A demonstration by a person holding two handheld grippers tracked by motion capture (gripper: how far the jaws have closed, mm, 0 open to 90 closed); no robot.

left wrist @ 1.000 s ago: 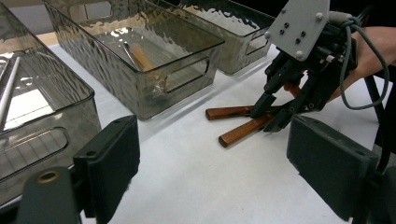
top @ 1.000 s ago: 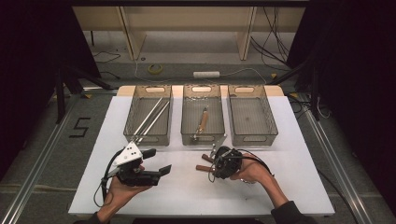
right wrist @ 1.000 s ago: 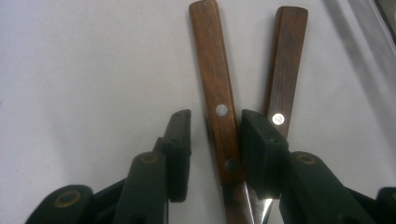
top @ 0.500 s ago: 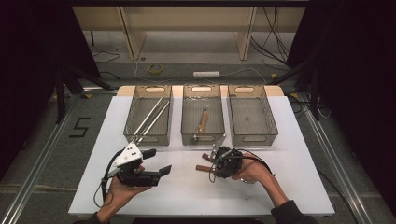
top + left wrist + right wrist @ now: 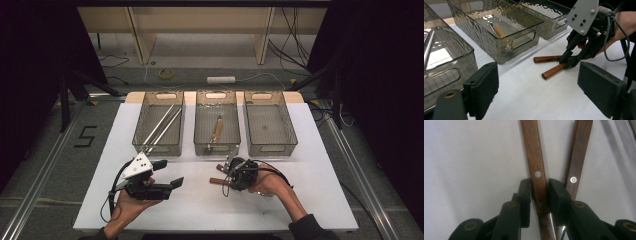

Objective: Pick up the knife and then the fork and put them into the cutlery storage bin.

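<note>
right gripper (image 5: 539,195) clamping wooden-handled knife (image 5: 534,157), handle pointing away

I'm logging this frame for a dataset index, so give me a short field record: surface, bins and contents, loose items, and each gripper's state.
surface: white table top
left clear plastic bin: long metal rods
middle clear plastic bin: wooden-handled utensil
right clear plastic bin: nothing seen inside
loose items: two wooden-handled knives lying side by side on the table
left gripper: jaws wide open, holding nothing
right gripper: jaws closed around one knife handle, the second handle just outside them
</note>
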